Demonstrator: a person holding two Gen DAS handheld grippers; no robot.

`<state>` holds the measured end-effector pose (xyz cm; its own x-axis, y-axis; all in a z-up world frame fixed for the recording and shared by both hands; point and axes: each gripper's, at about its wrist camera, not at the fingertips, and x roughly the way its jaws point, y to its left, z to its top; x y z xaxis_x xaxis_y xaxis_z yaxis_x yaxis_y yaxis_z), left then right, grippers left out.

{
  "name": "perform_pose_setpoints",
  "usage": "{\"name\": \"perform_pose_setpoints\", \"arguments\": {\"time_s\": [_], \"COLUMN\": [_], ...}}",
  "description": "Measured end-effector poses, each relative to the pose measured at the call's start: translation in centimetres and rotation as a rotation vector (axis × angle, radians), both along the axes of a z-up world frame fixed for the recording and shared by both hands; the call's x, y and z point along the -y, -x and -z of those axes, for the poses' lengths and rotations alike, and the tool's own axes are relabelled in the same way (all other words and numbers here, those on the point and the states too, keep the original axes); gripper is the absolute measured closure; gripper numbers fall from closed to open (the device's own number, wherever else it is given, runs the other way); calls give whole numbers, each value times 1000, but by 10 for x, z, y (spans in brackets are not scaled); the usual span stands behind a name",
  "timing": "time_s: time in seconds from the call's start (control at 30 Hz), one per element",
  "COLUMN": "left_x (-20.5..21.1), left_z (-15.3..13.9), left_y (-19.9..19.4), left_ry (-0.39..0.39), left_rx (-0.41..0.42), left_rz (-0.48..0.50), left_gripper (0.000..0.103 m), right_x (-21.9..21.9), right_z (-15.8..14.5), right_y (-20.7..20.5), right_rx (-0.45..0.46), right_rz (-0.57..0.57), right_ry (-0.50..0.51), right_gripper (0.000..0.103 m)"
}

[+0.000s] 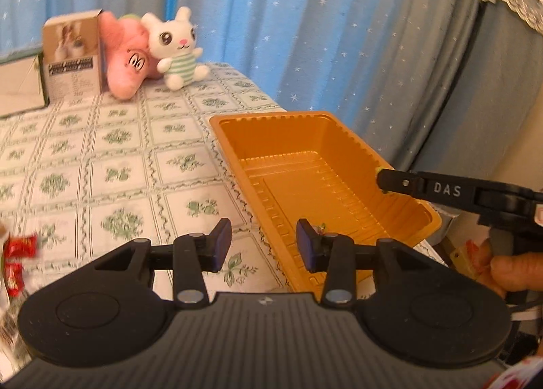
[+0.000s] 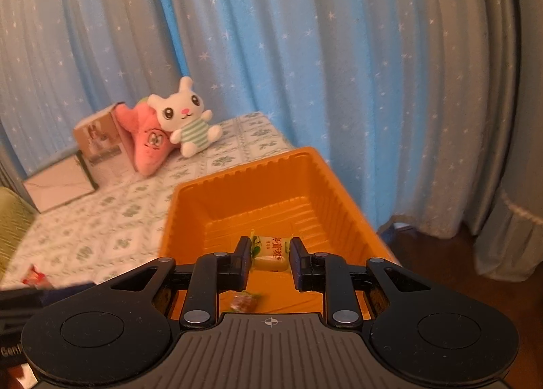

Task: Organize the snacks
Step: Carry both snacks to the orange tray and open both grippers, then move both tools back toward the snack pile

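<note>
Right tool [image 2: 269, 258] hangs over the orange ribbed plastic tray [image 2: 342, 195] w/ a pale cream wrapped candy w/ green print [image 2: 271, 251] between its fingers. Left finger looks to touch the wrapper; a thin gap shows at the right one, so can't tell if it's gripped or just let go. A small brown-and-green wrapped sweet [image 2: 243, 301] already lies on the tray floor below.

Left tool [image 1: 264, 245] is released, jaws wide, nothing in them, hovering at the tray's near left wall above the green-floral checked cloth on the worktop [image 1: 112, 171]. Red-wrapped snacks [image 1: 18, 258] wait at the far left edge, blurred.

To do the drop well, imo: keep the right tool well inside the tray walls, lower toward the floor before opening, open fully so the wrapper doesn't cling to a pad, then lift straight up. Tray looks light and sits near the worktop's edge, so avoid nudging its rim. Left tool should prob. go for the red snacks next.
</note>
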<state>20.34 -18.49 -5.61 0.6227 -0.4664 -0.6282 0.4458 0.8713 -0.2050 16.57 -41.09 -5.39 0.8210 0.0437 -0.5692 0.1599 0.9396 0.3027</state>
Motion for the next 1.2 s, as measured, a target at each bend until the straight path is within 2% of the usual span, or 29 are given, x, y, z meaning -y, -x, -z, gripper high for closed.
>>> {"name": "perform_pose_setpoints", "arguments": {"time_s": [0.03,0.1,0.13,0.17,0.33,0.57,0.8,1.0,1.2], "left_x": [-1,-1,-2,-3,-9,-26,-55,-92,-133], "left_z": [0,1,2,3,-1,-12,-19,-25,-23], "left_y": [1,3,5,7,20,46,79,104,129], "left_ry": [-7,-31,-37,-41,-42,-50,-69,-67,-100], "left_rx": [-2,2,4,7,31,62,54,35,36], "left_rz": [-4,-15,-17,-18,-29,-63,-120,-194,-264], "left_gripper": [65,65,65,65,66,62,44,43,43], "right_x": [2,3,3,3,6,-13,-50,-85,-121], "right_z": [1,2,1,0,-7,-23,-32,-33,-33], "right_y": [-3,-4,-3,-1,11,55,88,108,118], "right_rx": [-10,-13,-5,3,5,36,37,25,13], "right_rz": [-3,5,10,16,54,65,4,-66,-148], "right_ry": [-20,-33,-30,-26,-33,-13,23,26,40], "right_gripper": [78,63,50,44,44,44,44,44,44]}}
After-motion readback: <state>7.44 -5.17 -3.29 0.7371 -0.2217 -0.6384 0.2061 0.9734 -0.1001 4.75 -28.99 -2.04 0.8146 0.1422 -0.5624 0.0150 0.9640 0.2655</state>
